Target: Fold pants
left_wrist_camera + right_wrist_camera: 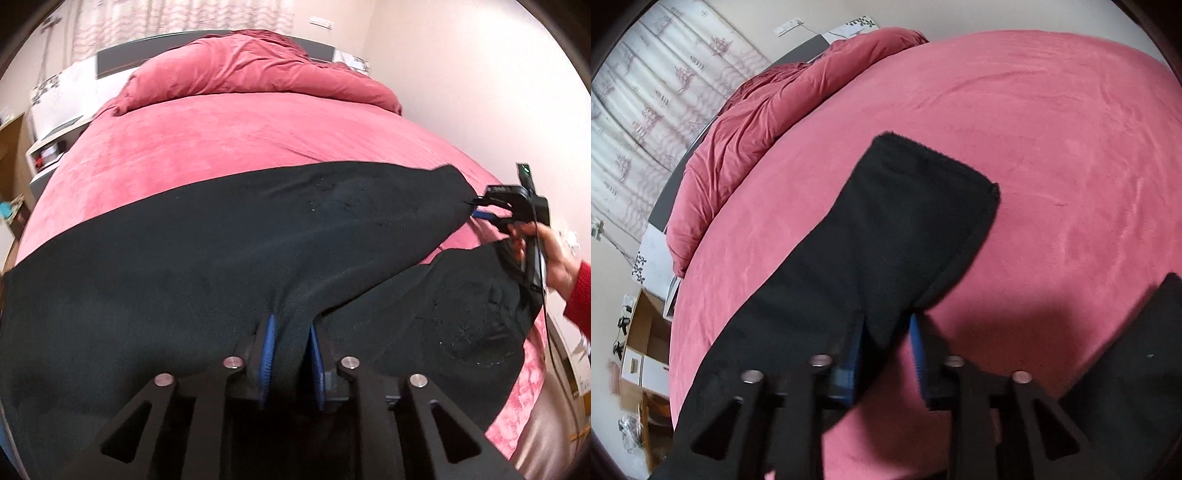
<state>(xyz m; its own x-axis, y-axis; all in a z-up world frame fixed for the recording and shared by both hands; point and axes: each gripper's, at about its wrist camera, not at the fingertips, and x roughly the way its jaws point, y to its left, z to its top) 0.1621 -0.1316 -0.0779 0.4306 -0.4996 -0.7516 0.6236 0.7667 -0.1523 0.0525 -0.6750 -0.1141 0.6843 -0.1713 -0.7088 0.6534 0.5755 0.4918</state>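
Black pants (207, 251) lie across the pink bed (207, 147). My left gripper (291, 332) is shut on a bunched fold of the pants at their near edge, between the blue pads. My right gripper (476, 208) shows at the right in the left wrist view, held by a hand, pinching the far leg's edge. In the right wrist view the right gripper (886, 328) has black pants fabric (886, 229) between its fingers, with the leg's hem lying ahead on the bed (1052, 129). A second black leg (1137, 362) lies at the lower right.
A rumpled pink duvet (258, 70) is piled at the head of the bed by a dark headboard (118, 62). A white nightstand (55, 122) and a cardboard box (646, 332) stand on the bed's far side. Curtains (646, 110) hang behind.
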